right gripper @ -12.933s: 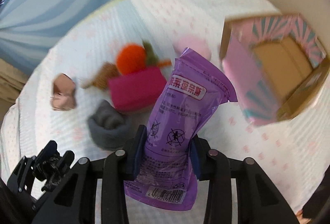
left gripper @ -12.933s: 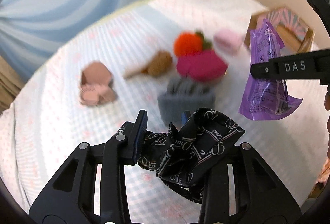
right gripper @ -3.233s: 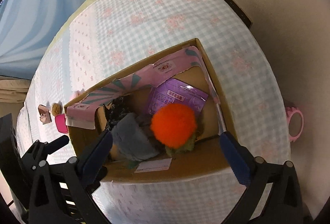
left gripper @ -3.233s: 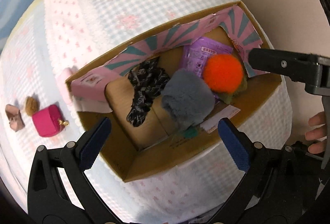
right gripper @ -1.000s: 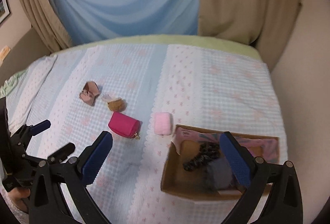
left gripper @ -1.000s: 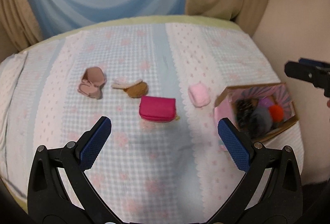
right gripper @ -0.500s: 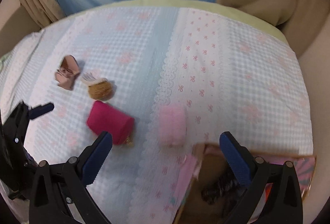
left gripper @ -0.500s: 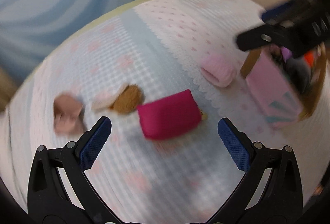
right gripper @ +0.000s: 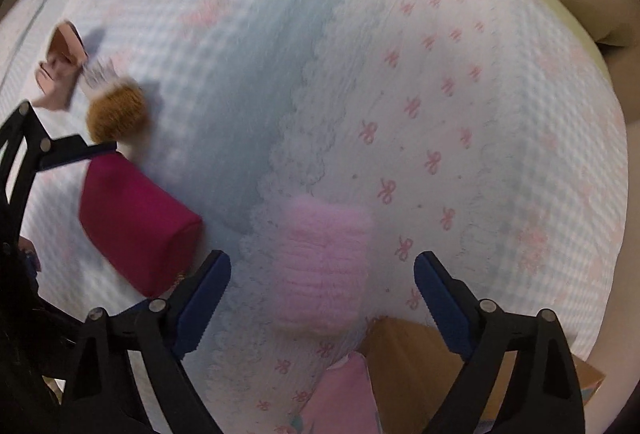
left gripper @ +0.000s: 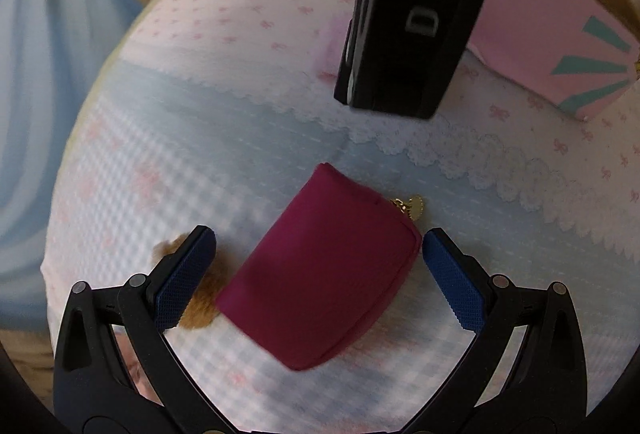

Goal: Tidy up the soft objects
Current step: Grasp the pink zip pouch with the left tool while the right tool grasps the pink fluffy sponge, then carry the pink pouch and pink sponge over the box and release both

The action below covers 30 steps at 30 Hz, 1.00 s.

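Observation:
A magenta zip pouch lies on the bedspread between the blue pads of my left gripper, which is open and not pressing on it. A brown fluffy ball pokes out behind the left pad. In the right wrist view a fuzzy pink roll sits between the fingers of my right gripper; its jaws are closing, with gaps on both sides of the roll. The pouch and brown ball lie left of it. The right gripper's black body fills the upper part of the left wrist view.
The cardboard box with pink and teal flaps stands at the right, its near corner close under the right gripper. A folded pink-tan item lies at the far left. Curtains hang beyond the bed.
Both grippers have dropped close to the bedspread. The pouch now lies between the left pads and the pink roll between the right ones. The right jaws have narrowed.

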Available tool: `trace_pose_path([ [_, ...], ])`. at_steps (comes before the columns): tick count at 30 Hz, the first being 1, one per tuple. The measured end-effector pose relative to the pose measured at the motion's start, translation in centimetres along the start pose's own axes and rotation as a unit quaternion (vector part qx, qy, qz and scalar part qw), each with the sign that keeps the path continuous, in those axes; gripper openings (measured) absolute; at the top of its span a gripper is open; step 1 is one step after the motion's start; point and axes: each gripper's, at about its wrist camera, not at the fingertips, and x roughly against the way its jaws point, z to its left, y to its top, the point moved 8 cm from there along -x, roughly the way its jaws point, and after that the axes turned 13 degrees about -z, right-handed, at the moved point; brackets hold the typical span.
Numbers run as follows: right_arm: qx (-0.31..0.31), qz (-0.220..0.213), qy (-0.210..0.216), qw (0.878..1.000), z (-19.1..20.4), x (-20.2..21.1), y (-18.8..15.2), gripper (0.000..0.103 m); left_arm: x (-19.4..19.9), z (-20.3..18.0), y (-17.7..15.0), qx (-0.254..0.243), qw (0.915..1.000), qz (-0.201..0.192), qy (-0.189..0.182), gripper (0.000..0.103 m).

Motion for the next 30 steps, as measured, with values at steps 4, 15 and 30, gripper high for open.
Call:
trace_pose_path([
  [4, 0.001, 0.027, 0.003, 1.000, 0.2, -1.8, -0.5, 0.082, -2.0, -0.3, -0.4, -0.007, 0.9995, 0.020, -0.025, 0.100],
  [15, -0.016, 0.027, -0.003, 1.000, 0.2, -2.9, -1.5, 0.043, -2.7, -1.1, -0.8, -0.004, 0.9980, 0.026, -0.057, 0.064],
  [30, -0.033, -0.036, 0.005, 0.999, -0.3, 2.8, -1.2, 0.042, 1.8, -0.9, -2.5, 0.046, 0.9982, 0.027, -0.027, 0.049],
])
